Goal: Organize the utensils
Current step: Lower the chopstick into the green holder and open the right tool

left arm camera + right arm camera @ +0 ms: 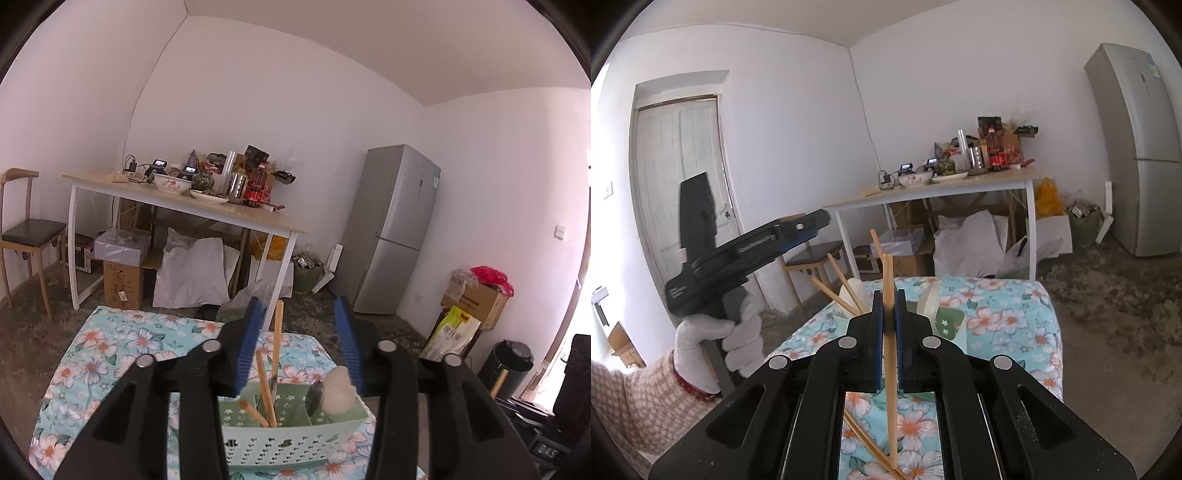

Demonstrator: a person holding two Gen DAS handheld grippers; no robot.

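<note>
A pale green perforated utensil basket [291,439] stands on the floral tablecloth [110,350]. It holds wooden chopsticks [275,354], a metal spoon [314,397] and a white ladle [338,389]. My left gripper [301,314] is open, above and just behind the basket, holding nothing. My right gripper [888,299] is shut on one wooden chopstick [889,332], held nearly upright above the cloth. Another chopstick [871,443] lies on the cloth below it. The basket's chopsticks [842,291] and a green bowl [947,319] show beyond the right fingers. The left gripper body [746,247] appears at left in a gloved hand.
A white-legged table [192,210] crowded with bowls and bottles stands behind. Boxes and bags lie under it. A grey fridge [395,229] is at the right, a wooden chair [29,232] at the left, a cardboard box [476,299] and black bin [509,362] near the right wall.
</note>
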